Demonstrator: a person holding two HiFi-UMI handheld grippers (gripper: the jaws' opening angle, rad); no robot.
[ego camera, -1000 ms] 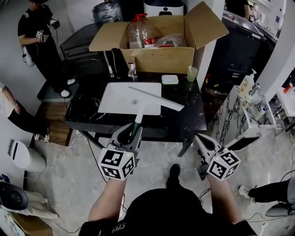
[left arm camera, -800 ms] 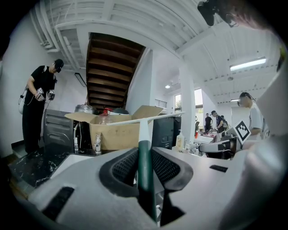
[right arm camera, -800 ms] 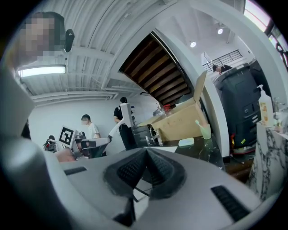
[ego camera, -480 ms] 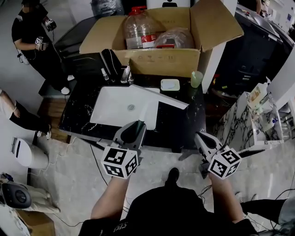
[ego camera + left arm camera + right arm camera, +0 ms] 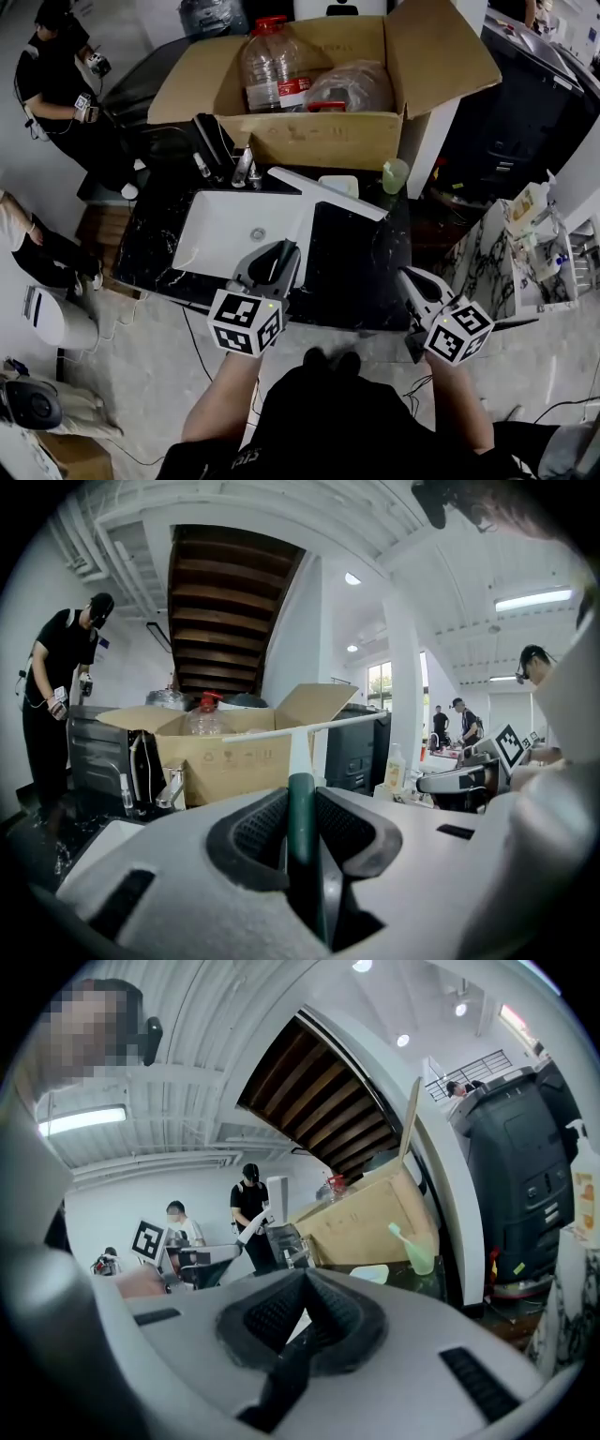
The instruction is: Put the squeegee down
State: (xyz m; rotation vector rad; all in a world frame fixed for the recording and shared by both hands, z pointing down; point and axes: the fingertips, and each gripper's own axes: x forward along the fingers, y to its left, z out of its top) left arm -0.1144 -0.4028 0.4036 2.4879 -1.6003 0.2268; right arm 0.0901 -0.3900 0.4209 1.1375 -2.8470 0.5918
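Observation:
The squeegee [image 5: 326, 194] has a long white blade, a white neck and a dark green handle. My left gripper [image 5: 279, 251] is shut on that handle and holds it roughly level above the front of the black marble counter [image 5: 361, 272]. The blade hangs over the right rim of the white sink [image 5: 220, 234], close to the soap dish [image 5: 341, 184]. In the left gripper view the green handle [image 5: 300, 808] is pinched between the pads, and the blade [image 5: 281, 731] crosses in front of the box. My right gripper [image 5: 406, 276] hovers at the counter's front right, shut on nothing [image 5: 302, 1277].
A big open cardboard box [image 5: 319, 141] with a water bottle [image 5: 267, 75] fills the back of the counter. A faucet [image 5: 244, 169] stands behind the sink, and a green cup with a toothbrush [image 5: 395, 175] at the back right. People stand at the left [image 5: 56, 84].
Both grippers have moved forward towards the counter. The squeegee went with the left one, and its blade now reaches the back of the counter by the soap dish.

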